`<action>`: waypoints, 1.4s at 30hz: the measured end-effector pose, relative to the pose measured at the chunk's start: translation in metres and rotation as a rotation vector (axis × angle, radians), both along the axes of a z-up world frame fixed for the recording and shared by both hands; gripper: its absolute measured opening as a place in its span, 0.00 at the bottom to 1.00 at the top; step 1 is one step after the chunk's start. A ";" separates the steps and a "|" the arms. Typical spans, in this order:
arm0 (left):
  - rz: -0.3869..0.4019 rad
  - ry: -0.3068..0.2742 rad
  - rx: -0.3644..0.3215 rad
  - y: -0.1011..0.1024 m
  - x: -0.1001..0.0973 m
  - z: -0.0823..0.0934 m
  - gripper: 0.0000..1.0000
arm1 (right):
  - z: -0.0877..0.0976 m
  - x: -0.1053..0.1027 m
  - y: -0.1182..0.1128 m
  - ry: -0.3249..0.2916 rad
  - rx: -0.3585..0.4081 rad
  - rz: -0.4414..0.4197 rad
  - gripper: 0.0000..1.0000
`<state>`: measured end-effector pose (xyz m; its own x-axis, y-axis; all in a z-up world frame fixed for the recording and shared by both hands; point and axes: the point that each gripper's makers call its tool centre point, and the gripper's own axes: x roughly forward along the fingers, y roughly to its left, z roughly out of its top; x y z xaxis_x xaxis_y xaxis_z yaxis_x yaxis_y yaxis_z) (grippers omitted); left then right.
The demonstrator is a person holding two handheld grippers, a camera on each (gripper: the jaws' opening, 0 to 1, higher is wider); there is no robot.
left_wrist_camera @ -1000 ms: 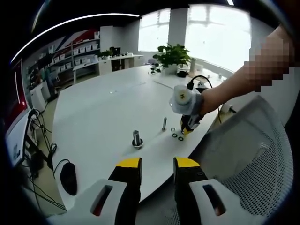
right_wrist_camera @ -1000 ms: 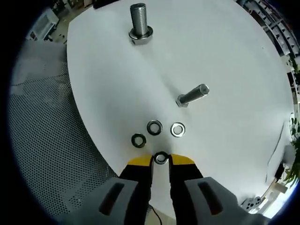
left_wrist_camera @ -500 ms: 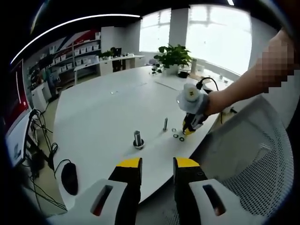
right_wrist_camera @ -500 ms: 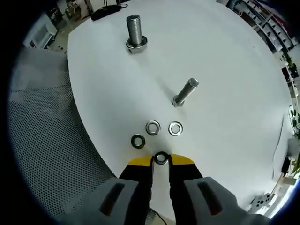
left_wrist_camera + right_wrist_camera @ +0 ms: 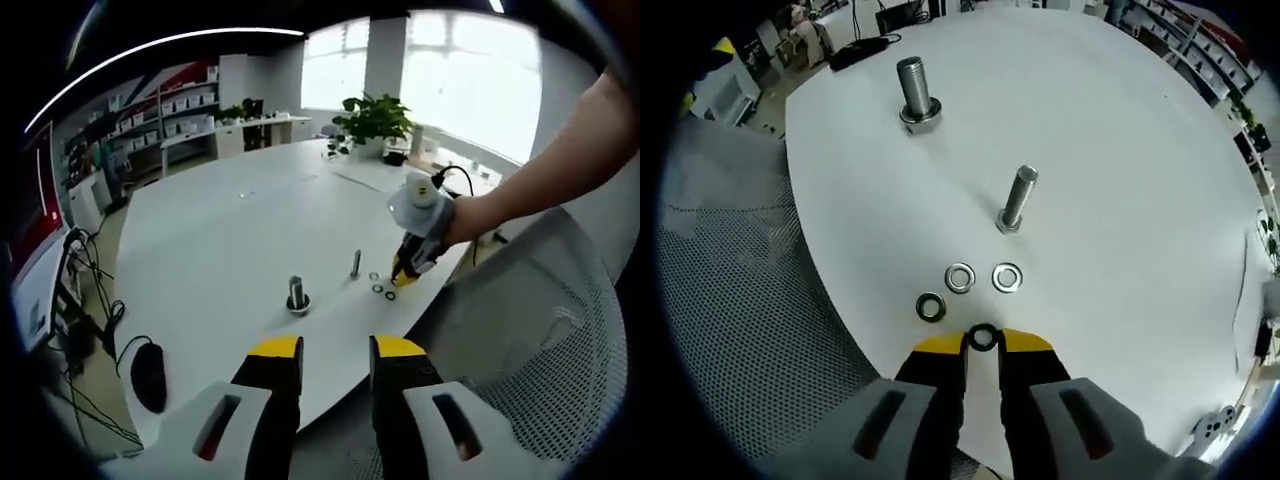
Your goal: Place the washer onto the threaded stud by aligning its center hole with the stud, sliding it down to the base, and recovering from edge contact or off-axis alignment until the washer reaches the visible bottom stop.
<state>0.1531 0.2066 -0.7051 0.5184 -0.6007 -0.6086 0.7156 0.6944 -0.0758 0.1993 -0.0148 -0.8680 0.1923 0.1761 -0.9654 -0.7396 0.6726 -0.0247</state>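
On the white table stand a thick threaded stud with a nut base and a thinner bolt. Three loose washers lie before the bolt: two bright ones and a darker one. My right gripper is shut on a dark washer held between its yellow tips, just over the table's near edge. In the left gripper view, the right gripper hovers beside the washers, with the thick stud and the bolt to its left. My left gripper hangs open, off the table.
A white mesh chair stands right against the table edge below both grippers, also seen as grey mesh. A black mouse and cables lie at the left. A potted plant stands at the far end.
The right gripper view has tilted, so the studs look more upright and farther off. In the left gripper view the right gripper drifted slightly right. The washer stays between its tips.
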 end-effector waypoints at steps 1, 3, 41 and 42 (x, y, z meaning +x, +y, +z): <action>0.000 0.001 -0.001 0.000 0.000 0.000 0.25 | 0.001 0.000 0.001 0.000 0.000 0.001 0.13; -0.001 0.000 -0.003 0.000 0.000 0.000 0.25 | 0.002 0.001 0.004 -0.007 0.007 -0.001 0.13; 0.018 0.052 0.016 0.004 -0.001 -0.010 0.27 | 0.062 0.046 0.012 -0.098 0.029 0.056 0.13; 0.018 0.051 0.016 0.004 -0.001 -0.009 0.27 | 0.064 0.047 0.012 -0.101 0.029 0.060 0.13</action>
<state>0.1517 0.2103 -0.7145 0.4973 -0.5816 -0.6438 0.6983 0.7086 -0.1008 0.2467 -0.0024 -0.8044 0.2766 0.2177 -0.9360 -0.7733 0.6287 -0.0823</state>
